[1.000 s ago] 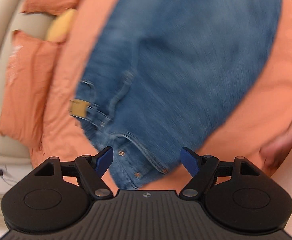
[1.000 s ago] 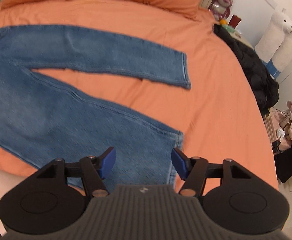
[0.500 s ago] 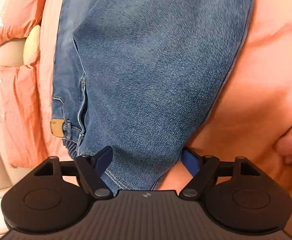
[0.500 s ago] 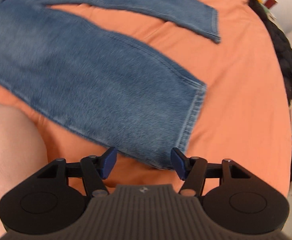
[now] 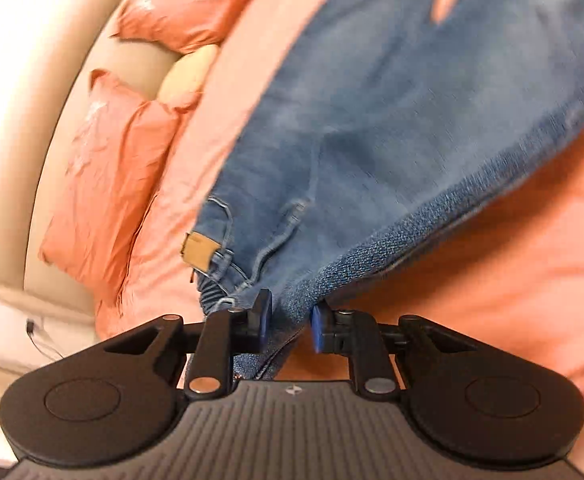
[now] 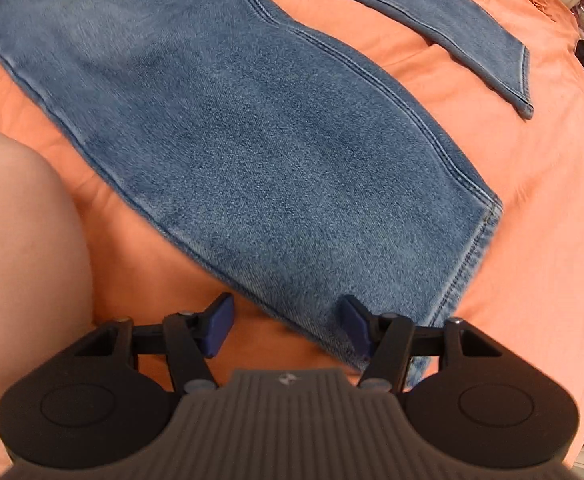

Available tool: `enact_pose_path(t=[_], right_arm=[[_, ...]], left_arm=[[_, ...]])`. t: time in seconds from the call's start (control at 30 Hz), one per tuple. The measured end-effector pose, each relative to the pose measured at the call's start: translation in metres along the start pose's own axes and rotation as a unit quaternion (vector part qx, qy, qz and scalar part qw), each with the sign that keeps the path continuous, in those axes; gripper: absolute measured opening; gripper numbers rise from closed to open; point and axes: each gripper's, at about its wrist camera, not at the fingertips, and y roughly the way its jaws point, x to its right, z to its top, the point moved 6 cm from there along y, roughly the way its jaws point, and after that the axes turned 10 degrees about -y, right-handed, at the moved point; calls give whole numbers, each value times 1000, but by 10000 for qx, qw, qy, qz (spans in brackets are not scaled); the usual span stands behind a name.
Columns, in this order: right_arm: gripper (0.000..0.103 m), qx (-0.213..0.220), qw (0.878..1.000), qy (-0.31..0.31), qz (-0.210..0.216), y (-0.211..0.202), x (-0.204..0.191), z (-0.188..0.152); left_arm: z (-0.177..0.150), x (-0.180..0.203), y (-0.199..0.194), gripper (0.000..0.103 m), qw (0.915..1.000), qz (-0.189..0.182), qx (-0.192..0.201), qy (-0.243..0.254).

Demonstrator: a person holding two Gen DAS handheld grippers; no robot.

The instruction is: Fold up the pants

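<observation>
The pants (image 6: pixel 276 128) are faded blue denim with a tan patch (image 5: pixel 199 251). Bedsheet (image 6: pixel 540 216) and pillows (image 5: pixel 108 184) are orange.

pants (image 6: pixel 276 152) spread on the bed (image 6: pixel 532 240), legs apart: near leg runs across the right wrist view, far leg (image 6: pixel 472 28) behind it at top right, strip of bed between them. left gripper (image 5: pixel 288 322) at the waist end, a fold of the waistband between its fingers (image 5: pixel 262 316), belt patch (image 5: pixel 200 250) just left of it. pillows (image 5: pixel 108 184) left of the pants against the headboard (image 5: pixel 32 112). right gripper (image 6: pixel 286 322) over the near leg's near edge by the hem (image 6: pixel 472 264), jaws closing, right finger on the fabric, left finger over the bed. person's bare limb (image 6: pixel 20 240) left of the right gripper, lying on the bed.
</observation>
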Motion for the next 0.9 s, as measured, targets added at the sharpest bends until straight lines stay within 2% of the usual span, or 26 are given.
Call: enact_pose_path(t=[0.03, 0.07, 0.1, 0.17, 0.27, 0.37, 0.57, 0.7, 0.9], right_arm=[[33, -2, 9999, -98, -79, 1, -2, 1], [17, 49, 9997, -199, -96, -2, -4, 2], [10, 128, 9995, -259, -135, -7, -6, 4], [5, 298, 9987, -307, -263, -23, -5, 7], [2, 700, 9958, -180, -568, -58, 8, 12], [1, 1042, 9884, -3, -1104, -96, 29, 25], [0, 1360, 9712, 217, -1944, -143, 85, 78], [0, 1207, 9646, 329, -2322, -139, 130, 129], [0, 784, 9628, 420, -2550, -85, 194, 205]], left_arm=[[5, -4, -2, 21, 9999, -7, 8, -115], [9, -7, -5, 21, 9998, -14, 7, -208], [12, -10, -7, 21, 9996, -12, 8, -297], [13, -14, -12, 21, 9990, -1, 37, -436], [17, -23, -15, 20, 9983, -1, 72, -579], [24, -37, -15, 19, 9974, 45, 67, -717], [65, -88, -12, 19, 9935, 117, 176, -1123], [105, -113, 17, 19, 9934, 261, 135, -1105], [155, -124, 99, 19, 9947, 369, -133, -947]])
